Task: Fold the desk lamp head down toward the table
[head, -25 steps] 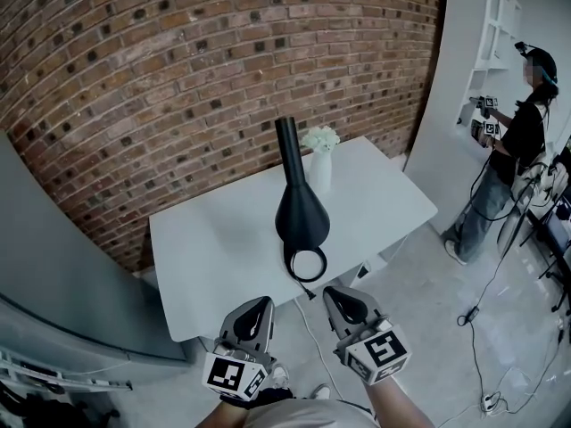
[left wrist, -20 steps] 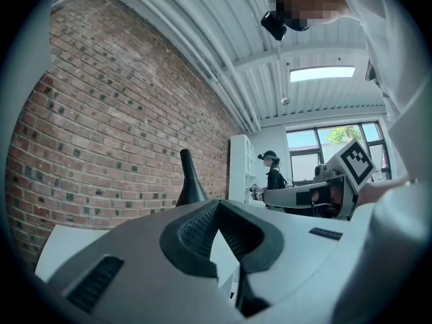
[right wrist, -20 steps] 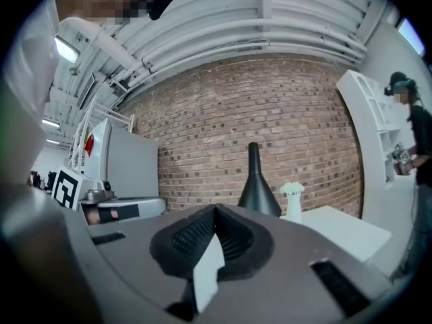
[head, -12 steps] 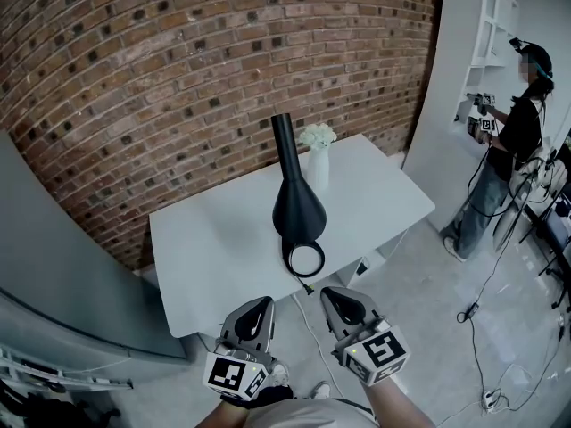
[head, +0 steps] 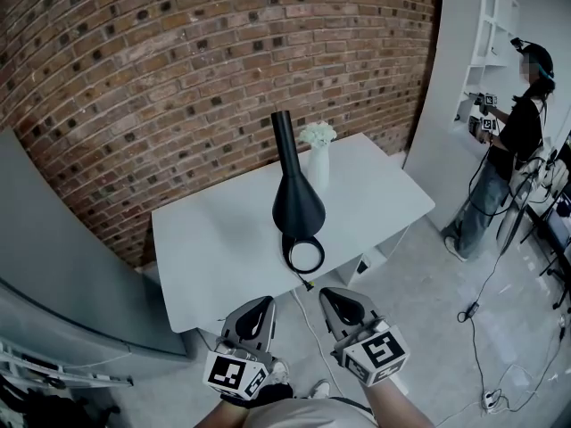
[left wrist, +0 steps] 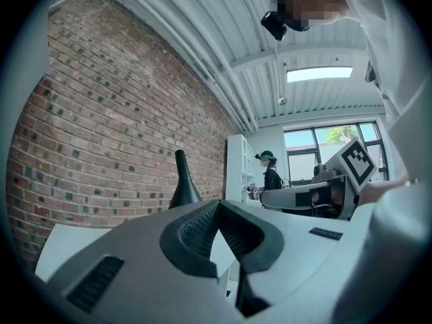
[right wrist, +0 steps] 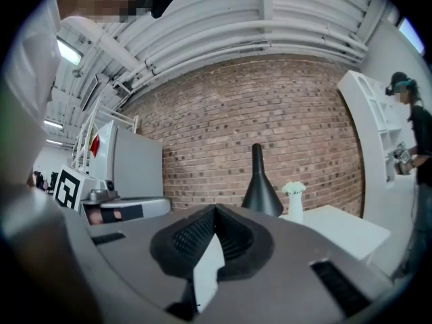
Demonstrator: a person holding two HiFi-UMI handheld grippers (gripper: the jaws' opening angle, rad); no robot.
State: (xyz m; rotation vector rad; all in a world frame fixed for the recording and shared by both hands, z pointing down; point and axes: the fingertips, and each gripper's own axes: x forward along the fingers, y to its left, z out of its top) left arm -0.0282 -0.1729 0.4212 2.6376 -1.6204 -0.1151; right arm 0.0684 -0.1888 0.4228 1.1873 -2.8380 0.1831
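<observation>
The black desk lamp [head: 297,205] stands on the white table [head: 214,248], its thin neck pointing up and back and its ring-shaped part [head: 305,255] near the table's front edge. Both grippers hover side by side in front of that edge, short of the lamp and touching nothing. My left gripper [head: 261,304] is shut and empty, and so is my right gripper [head: 337,294]. The left gripper view shows the lamp [left wrist: 183,187] past the closed jaw tips [left wrist: 217,202]. From the right gripper view the lamp [right wrist: 260,187] rises beyond the closed tips [right wrist: 216,208].
A white vase of white flowers [head: 318,163] stands just behind the lamp. A brick wall backs the table and a grey cabinet [head: 53,266] stands at the left. At the right another person [head: 513,150] stands by white shelves [head: 491,25], with cables [head: 486,328] on the floor.
Both grippers have crept slightly toward the table's front edge, still shut. The lamp stands as before.
</observation>
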